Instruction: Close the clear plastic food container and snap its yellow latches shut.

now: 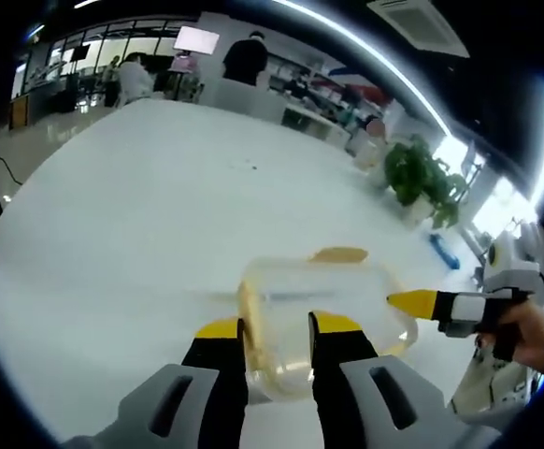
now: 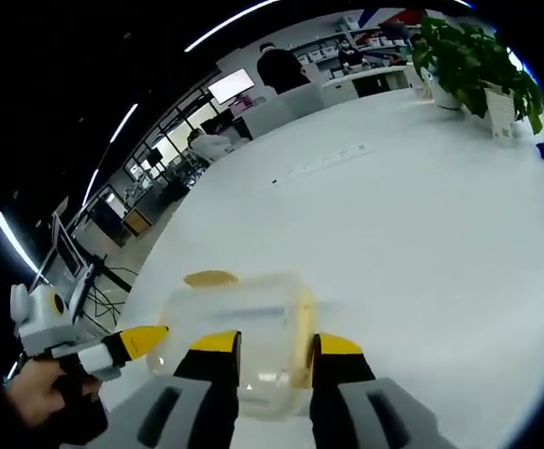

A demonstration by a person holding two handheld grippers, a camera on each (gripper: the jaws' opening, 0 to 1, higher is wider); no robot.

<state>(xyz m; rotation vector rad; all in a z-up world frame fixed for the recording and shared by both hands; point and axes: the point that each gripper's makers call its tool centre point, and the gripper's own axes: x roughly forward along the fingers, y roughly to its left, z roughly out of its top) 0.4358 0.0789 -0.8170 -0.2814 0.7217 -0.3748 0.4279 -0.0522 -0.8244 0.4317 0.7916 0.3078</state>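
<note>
The clear plastic container [image 1: 323,313] lies on the white table, slightly blurred. One yellow latch [image 1: 340,254] shows on its far side and a yellow strip [image 1: 249,309] runs along its left end. My left gripper [image 1: 277,329] has its jaws a little apart, with that end of the container between them. I cannot tell whether they press on it. The right gripper's yellow tip [image 1: 410,302] touches the container's right end. In the right gripper view, my right gripper [image 2: 277,346] straddles the container [image 2: 239,323] beside a yellow strip [image 2: 302,341], and the left gripper's tip [image 2: 143,340] meets the opposite end.
The white table [image 1: 141,215] spreads wide around the container. A potted plant [image 1: 422,178] stands at its far right, with a blue object [image 1: 443,251] near it. People and desks fill the room beyond. A hand [image 1: 534,332] holds the right gripper.
</note>
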